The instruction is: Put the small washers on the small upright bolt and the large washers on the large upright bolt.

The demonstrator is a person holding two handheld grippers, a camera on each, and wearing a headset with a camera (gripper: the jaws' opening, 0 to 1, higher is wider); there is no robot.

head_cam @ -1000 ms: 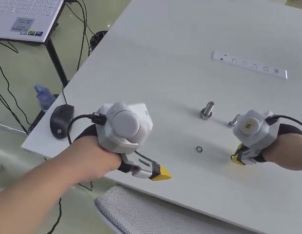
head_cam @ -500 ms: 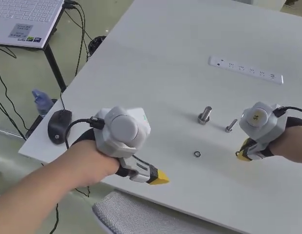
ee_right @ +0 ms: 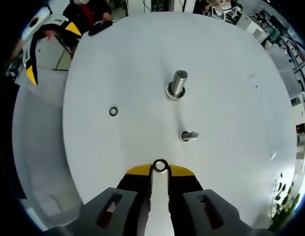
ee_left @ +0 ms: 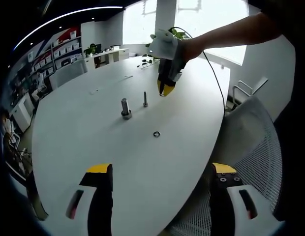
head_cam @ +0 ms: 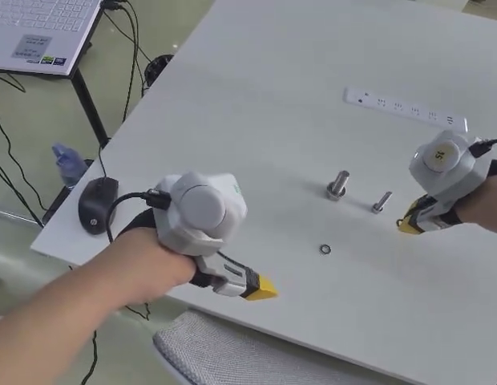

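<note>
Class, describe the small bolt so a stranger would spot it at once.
On the white table, in front of the power strip, stands the large bolt. The small bolt beside it is thinner, shorter, and nearer the right tongs.

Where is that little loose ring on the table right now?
In the head view the loose washer lies flat on the white table, on the person's side of the large bolt and the small bolt, touching neither.
</note>
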